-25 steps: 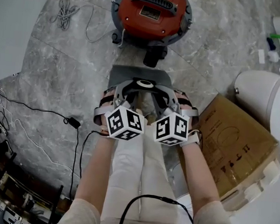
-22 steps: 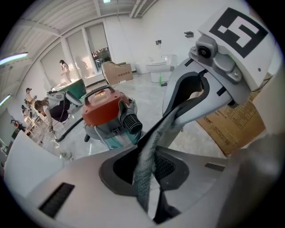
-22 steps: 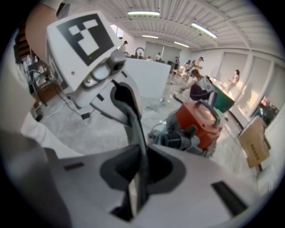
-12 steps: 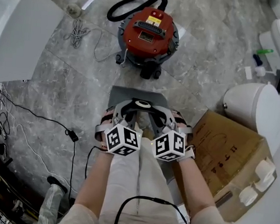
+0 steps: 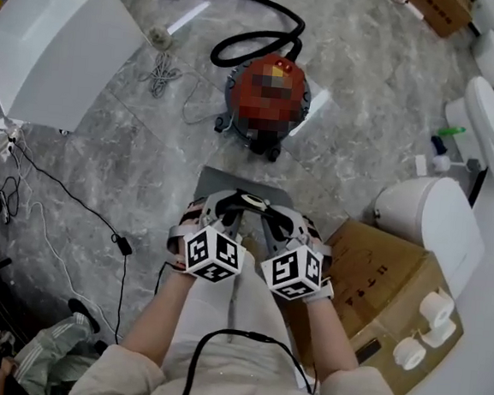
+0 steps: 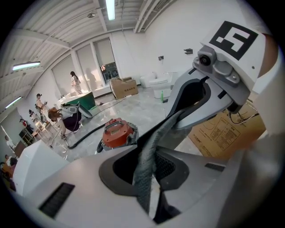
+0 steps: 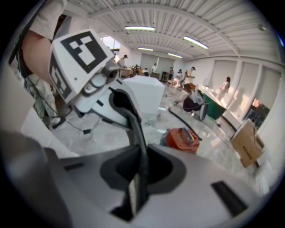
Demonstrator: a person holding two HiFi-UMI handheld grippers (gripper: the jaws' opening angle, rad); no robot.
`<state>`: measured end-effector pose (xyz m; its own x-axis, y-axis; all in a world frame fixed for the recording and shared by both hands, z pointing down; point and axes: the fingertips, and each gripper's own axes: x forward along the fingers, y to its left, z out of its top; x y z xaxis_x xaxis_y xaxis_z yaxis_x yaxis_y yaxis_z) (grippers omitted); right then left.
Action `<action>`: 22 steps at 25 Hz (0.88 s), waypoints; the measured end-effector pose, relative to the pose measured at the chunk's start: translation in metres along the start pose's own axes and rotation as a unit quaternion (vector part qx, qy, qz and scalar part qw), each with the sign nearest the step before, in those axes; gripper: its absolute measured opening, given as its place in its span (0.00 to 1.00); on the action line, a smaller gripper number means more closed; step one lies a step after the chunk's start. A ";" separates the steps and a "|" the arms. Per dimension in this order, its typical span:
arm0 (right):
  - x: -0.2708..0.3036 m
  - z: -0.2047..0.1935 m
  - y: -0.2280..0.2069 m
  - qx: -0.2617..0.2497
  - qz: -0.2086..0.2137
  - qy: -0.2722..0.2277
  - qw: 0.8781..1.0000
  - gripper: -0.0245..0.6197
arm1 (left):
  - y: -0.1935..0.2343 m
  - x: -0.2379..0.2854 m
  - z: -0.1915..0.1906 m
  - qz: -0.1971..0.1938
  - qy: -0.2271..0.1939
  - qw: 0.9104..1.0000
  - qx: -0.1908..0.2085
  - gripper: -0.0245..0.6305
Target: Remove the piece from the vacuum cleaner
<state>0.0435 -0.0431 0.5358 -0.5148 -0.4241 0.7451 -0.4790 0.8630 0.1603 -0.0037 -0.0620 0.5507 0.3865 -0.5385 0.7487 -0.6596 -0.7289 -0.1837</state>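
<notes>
Piece: the grey piece (image 5: 235,184) is at mid-frame in the head view, in front of the person's legs and well apart from the vacuum cleaner (image 5: 276,66). I judge it already off the machine.
Left gripper: the left gripper (image 6: 144,180) is clenched on a thin grey textured edge of the piece, which runs up between its jaws.
Right gripper: the right gripper (image 7: 136,178) is likewise clamped on a thin dark edge of the piece.
Why two grips: the tongs sit side by side, one on each end, which probably keeps the flat part level and stops it swinging.
What the piece is: it seems to be a flat plate with a curved yoke and a ring, though the head view is too small to be sure.
Vacuum cleaner: red and round, it stands on the floor at 12 o'clock from the grippers. Its black hose (image 5: 246,16) loops away at 11 o'clock.
Surroundings: a cardboard box (image 5: 377,277) lies at 4 o'clock and a white cabinet (image 5: 58,47) at 10 o'clock, both clear of the piece.
</notes>
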 end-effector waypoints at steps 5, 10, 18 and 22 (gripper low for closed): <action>-0.026 0.023 0.005 -0.007 0.004 -0.008 1.000 0.11 | 0.003 -0.033 0.014 0.009 -0.008 1.000 -0.007 0.16; -0.050 0.047 0.004 -0.013 0.006 -0.015 1.000 0.11 | 0.009 -0.061 0.030 0.017 -0.016 1.000 -0.020 0.16; -0.089 0.071 -0.004 -0.009 0.007 -0.017 1.000 0.11 | 0.011 -0.094 0.064 0.003 -0.027 1.000 -0.005 0.16; -0.109 0.083 -0.009 -0.011 0.002 -0.021 1.000 0.11 | 0.011 -0.108 0.081 -0.005 -0.036 0.999 -0.001 0.16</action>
<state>0.0454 -0.0277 0.3996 -0.5461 -0.4319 0.7178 -0.4611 0.8703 0.1728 -0.0003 -0.0461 0.4166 0.4384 -0.5608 0.7023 -0.6564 -0.7336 -0.1760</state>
